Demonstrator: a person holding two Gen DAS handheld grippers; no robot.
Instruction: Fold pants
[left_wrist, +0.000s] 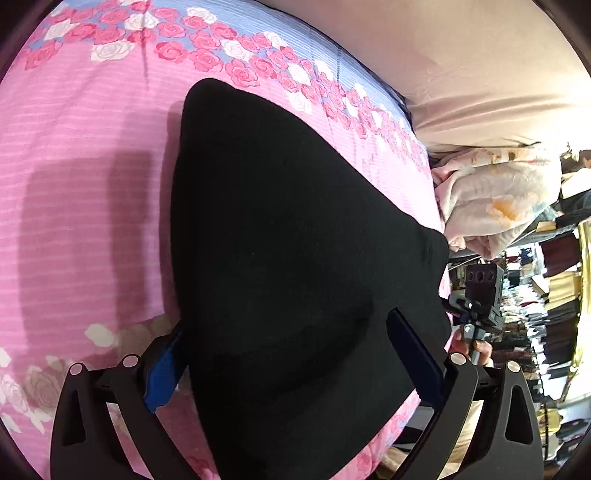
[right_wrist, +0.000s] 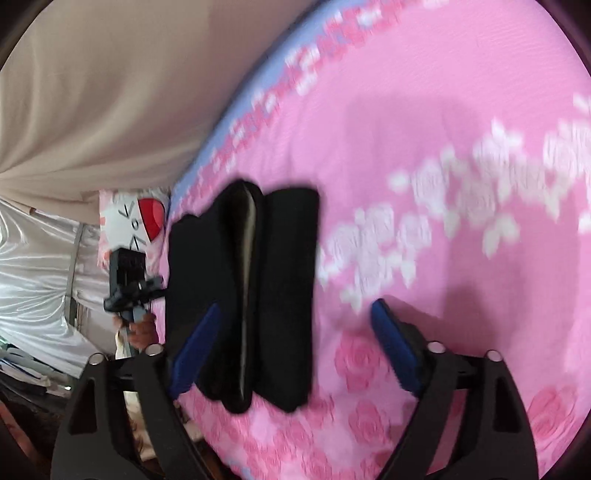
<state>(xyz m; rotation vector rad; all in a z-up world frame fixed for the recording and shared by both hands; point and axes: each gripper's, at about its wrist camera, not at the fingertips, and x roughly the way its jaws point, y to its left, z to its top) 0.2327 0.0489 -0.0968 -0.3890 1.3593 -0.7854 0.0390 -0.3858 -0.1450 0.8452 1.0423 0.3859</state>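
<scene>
Bed w/ pink rose-print sheet (left_wrist: 92, 166), beige curtain (left_wrist: 461, 74) behind, cluttered shelves off to one side. Black pants (left_wrist: 295, 240) lie on the sheet near the bed edge, already folded into a compact stack; layered folds show in the right wrist view (right_wrist: 251, 295). Left gripper (left_wrist: 295, 354) hangs low over the stack, jaws wide apart, straddling the cloth w/o pinching, prob. just let go or pressing it flat. Right gripper (right_wrist: 295, 339) also spread wide, pants edge between the blue pads (right_wrist: 195, 347) but not clamped. Fold looks about done.
</scene>
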